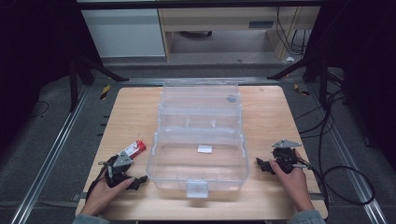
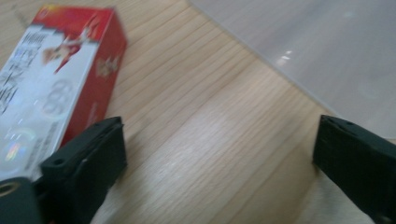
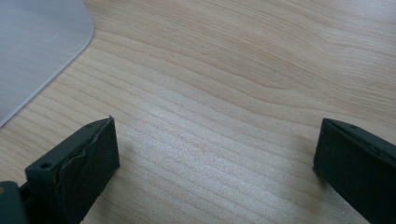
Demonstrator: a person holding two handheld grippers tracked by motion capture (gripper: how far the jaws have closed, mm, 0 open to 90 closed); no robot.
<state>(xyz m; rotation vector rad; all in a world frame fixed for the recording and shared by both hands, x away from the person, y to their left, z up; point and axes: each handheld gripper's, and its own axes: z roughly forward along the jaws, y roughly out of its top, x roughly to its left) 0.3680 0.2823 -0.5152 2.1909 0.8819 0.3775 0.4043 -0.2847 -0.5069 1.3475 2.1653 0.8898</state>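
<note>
- Two grippers rest low over the wooden table [image 1: 140, 100], one at each side of a clear plastic box [image 1: 198, 161] that sits at the middle, reaching toward the near edge.
- The box's lid [image 1: 201, 105] stands open, hinged back toward the far edge; a small white label [image 1: 204, 149] lies on the box floor.
- The left gripper [image 1: 140, 179] sits near the near-left corner, held by the left hand [image 1: 105, 193]; in the left gripper view its jaws stand wide apart with bare wood between them.
- A red-and-white carton [image 1: 133, 149] lies flat just beyond that gripper, beside the box's left wall.
- The right gripper [image 1: 260, 164] sits toward the right edge in the right hand [image 1: 292, 179], jaws spread wide, gripping nothing.
</note>
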